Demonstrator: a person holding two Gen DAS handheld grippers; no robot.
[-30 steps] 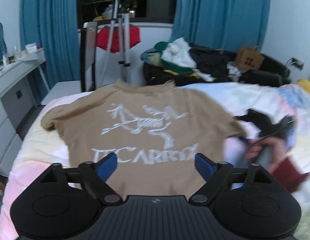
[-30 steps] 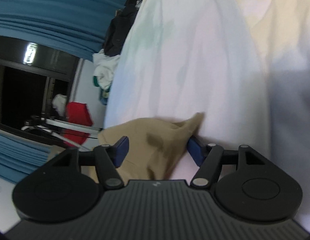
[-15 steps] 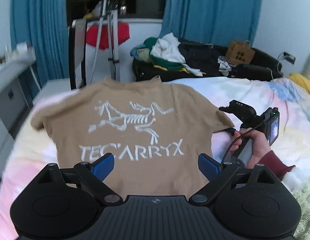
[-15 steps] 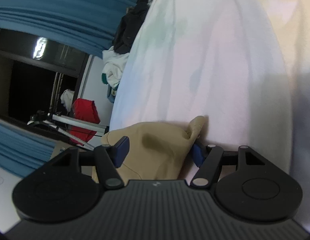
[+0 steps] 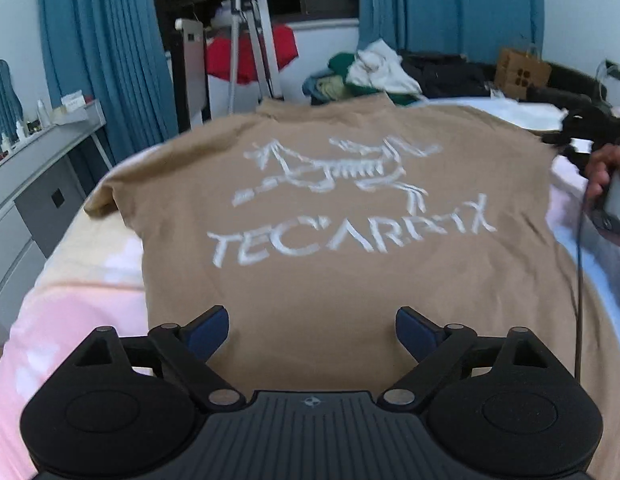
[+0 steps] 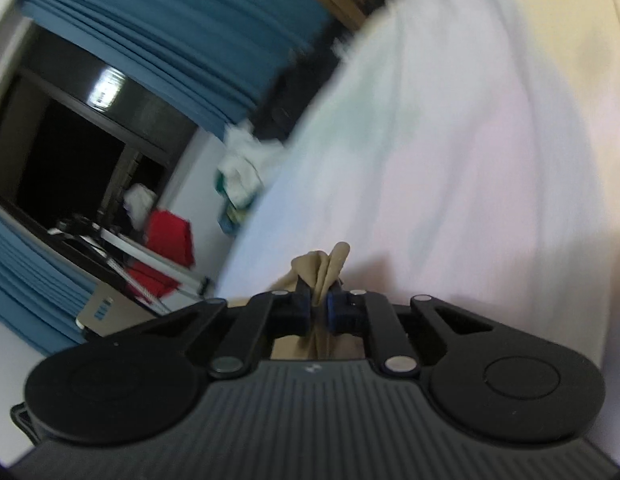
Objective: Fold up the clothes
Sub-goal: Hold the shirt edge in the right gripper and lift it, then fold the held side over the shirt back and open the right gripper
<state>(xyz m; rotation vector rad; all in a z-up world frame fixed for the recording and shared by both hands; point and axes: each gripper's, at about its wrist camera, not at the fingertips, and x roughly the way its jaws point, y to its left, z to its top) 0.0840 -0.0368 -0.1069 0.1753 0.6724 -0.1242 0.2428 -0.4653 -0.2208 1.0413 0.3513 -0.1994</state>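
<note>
Blue curtains [image 5: 105, 52] hang behind a bed [image 5: 81, 300] in the left wrist view, with a grey table [image 5: 37, 168] past the bed's left edge and a heap of clothes [image 5: 374, 72] beyond its far edge. On the bed lies a tan shirt [image 5: 350, 264], spread flat with its printed back up and its collar toward the far edge, one sleeve reaching toward the left edge. The left claw [image 5: 312, 326] hovers over the shirt's near hem, its blue-padded fingers [image 5: 207, 330] spread wide and gripping nothing. At the right edge of the bed a hand [image 5: 602, 176] holds the other tool, blurred. From the right wrist view, tilted and blurred, the pale bedsheet [image 6: 450, 140] fills the upper right, with the curtains [image 6: 181, 20], a dark window [image 6: 61, 152] and something red [image 6: 165, 240] at the left. The right claw [image 6: 318, 308] is pressed together, pinching a bunched fold of the shirt [image 6: 330, 268], which sticks up just past its fingertips, close above the sheet.
</note>
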